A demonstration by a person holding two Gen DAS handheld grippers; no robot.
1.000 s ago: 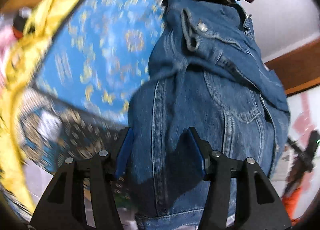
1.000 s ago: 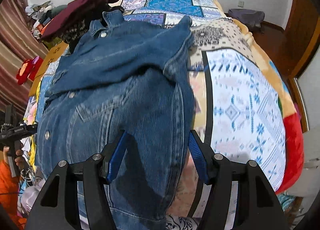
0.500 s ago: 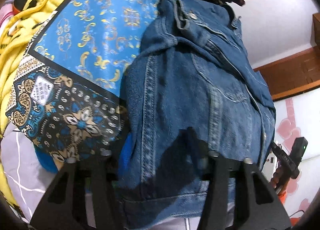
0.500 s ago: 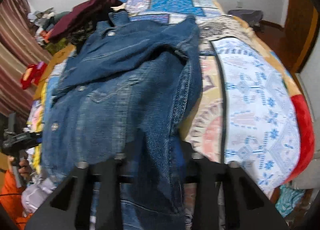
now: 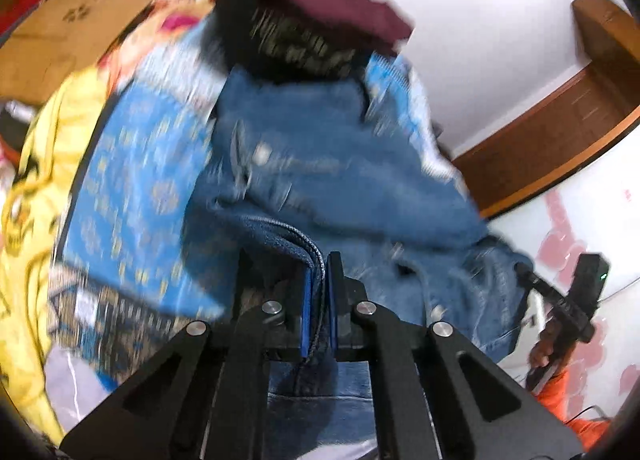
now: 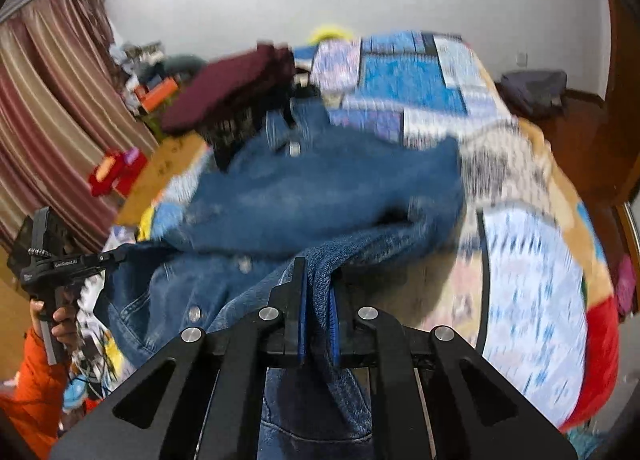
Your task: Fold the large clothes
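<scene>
Jacket (image 5: 320,180) hem inside left gripper (image 5: 319,272)

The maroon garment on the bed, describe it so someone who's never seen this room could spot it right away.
Start at the bed with the patchwork quilt. At its far end, beyond the denim jacket, lies a small heap of clothes. The maroon garment tops that heap, over a black patterned piece; it is the only plain dark red cloth there.
</scene>
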